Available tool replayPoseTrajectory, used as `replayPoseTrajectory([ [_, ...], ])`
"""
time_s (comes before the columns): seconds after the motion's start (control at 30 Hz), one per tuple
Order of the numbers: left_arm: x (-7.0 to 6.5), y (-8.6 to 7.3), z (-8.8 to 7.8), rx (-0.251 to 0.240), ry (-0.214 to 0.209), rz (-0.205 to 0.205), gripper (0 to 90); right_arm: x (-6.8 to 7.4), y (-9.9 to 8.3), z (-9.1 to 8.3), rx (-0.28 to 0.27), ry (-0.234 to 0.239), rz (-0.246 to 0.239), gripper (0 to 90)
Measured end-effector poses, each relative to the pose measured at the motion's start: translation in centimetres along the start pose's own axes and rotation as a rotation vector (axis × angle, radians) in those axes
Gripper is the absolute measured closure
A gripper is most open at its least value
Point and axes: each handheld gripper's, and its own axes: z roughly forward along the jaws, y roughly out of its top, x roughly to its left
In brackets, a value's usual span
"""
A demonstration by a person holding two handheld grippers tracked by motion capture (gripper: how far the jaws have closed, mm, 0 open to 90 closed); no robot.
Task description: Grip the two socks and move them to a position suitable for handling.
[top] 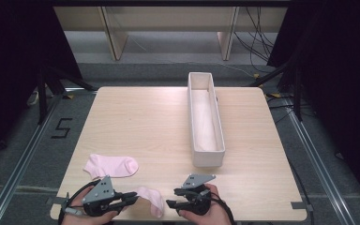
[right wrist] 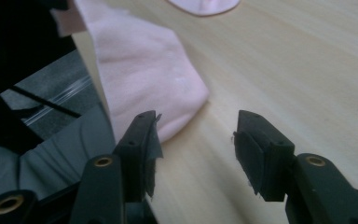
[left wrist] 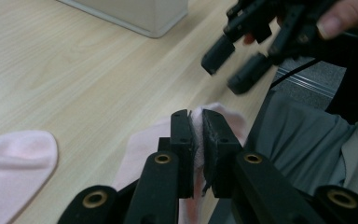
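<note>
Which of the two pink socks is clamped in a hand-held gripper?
The pink sock at the table's near edge: the left hand-held gripper is shut on it. The other pink sock lies flat and untouched farther up the table.

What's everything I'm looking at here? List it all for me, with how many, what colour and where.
Table: one, light wood, centre of the high view.
Long box: one, white, open-topped, right of the table's middle, running front to back.
Flat sock: one, pink, front left of the table, lying apart from both grippers.
Held sock: one, pink, at the table's front edge, one end pinched.
Shelf unit: one, pale wood, on the floor behind the table.
Cables: several, black, on the floor at the back right.
Left hand-held gripper: one, black, front left, jaws shut on the held sock.
Right hand-held gripper: one, black, front centre, jaws open beside the held sock.
Hands: two, at the bottom edge, one on each gripper.
</note>
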Motion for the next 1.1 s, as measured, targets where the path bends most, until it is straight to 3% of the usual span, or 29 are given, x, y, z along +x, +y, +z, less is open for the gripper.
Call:
replayPoseTrajectory([
  [0.17,0.0,0.4,0.3,-0.003,0.022,0.012,82.7,1.5,-0.7,0.0,0.005,0.031,-0.004,44.9],
  [0.3,-0.1,1.2,0.4,-0.013,0.054,0.008,82.8,2.5,-0.7,0.1,0.002,0.028,-0.021,42.5],
  [0.33,-0.2,1.7,0.6,-0.041,0.060,0.001,82.7,3.0,-0.6,0.3,0.005,0.010,-0.031,40.1],
  [0.47,-0.4,2.8,0.7,-0.027,0.079,0.029,82.7,3.8,-0.1,1.1,0.015,-0.007,-0.002,37.1],
  [0.53,-0.5,3.2,0.7,-0.036,0.079,0.029,82.7,3.8,0.2,1.5,0.011,-0.033,-0.025,36.3],
  [0.67,-0.5,3.7,0.8,-0.038,0.084,0.035,82.7,4.0,0.6,2.1,0.006,-0.061,-0.022,36.9],
  [0.77,-0.6,3.9,0.7,-0.045,0.091,0.034,82.7,4.0,0.6,2.5,0.007,-0.088,-0.027,42.7],
  [0.8,-0.5,4.0,0.6,-0.044,0.093,0.043,82.8,3.6,0.4,2.6,0.023,-0.093,-0.020,57.6],
  [0.83,-0.5,4.0,0.6,-0.044,0.093,0.043,82.7,3.6,0.4,2.6,0.023,-0.093,-0.020,57.6],
  [0.87,-0.5,3.9,0.4,-0.041,0.081,0.038,82.8,3.2,0.1,2.3,0.035,-0.111,-0.017,71.4],
  [0.9,-0.5,3.9,0.3,-0.034,0.090,0.040,82.7,2.9,0.0,2.1,0.039,-0.120,-0.026,76.5],
  [0.93,-0.5,3.9,0.3,-0.034,0.090,0.040,82.8,2.9,0.0,2.1,0.039,-0.120,-0.026,76.5],
  [0.97,-0.4,3.7,0.3,-0.038,0.082,0.030,82.8,2.3,0.0,1.4,0.041,-0.130,-0.034,84.0],
  [1.1,-0.2,3.3,0.2,-0.030,0.083,0.014,82.7,1.5,-0.1,0.0,0.038,-0.146,-0.047,86.0],
])
